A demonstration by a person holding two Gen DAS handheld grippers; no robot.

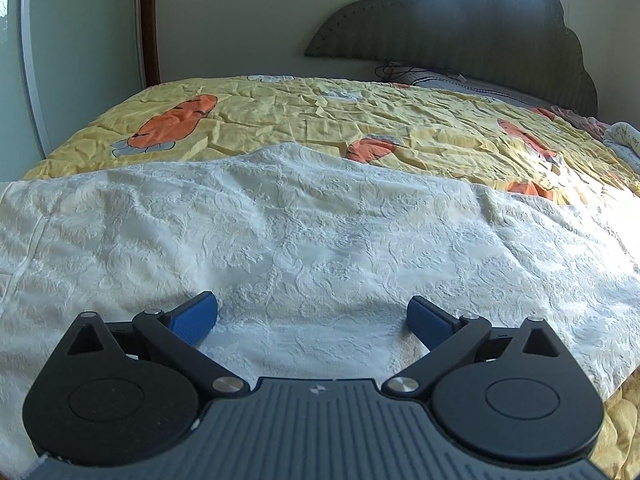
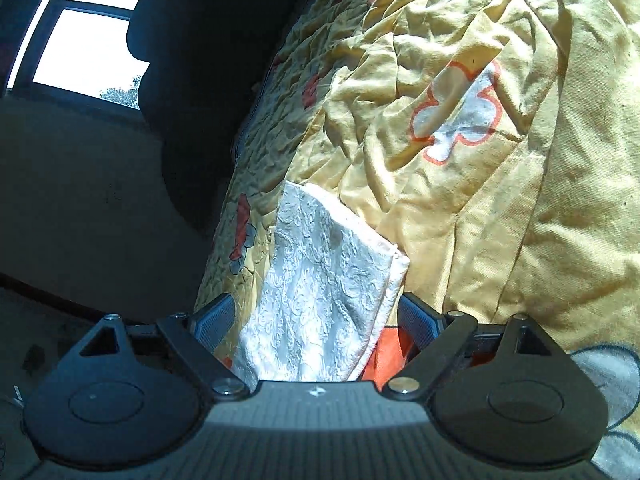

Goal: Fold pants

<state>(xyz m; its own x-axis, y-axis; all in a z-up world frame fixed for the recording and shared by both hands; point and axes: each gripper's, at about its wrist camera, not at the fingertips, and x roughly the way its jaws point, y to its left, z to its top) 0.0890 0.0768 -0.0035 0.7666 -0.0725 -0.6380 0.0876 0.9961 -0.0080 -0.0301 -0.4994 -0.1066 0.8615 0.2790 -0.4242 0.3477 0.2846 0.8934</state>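
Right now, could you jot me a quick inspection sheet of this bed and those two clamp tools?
Surface: a bed under a creased yellow bedspread printed with orange carrots.
Job's things: white textured pants spread across the near side; one end shows in the right view.
Clutter: a pillow and bunched cloth by the headboard.
Grippers: left gripper over the pants, jaws wide apart, gripping nothing; right gripper with jaws open on either side of the pants end, not pressing it.
Cables: a dark cord near the pillow.
Surroundings: dark scalloped headboard, window, pale walls.
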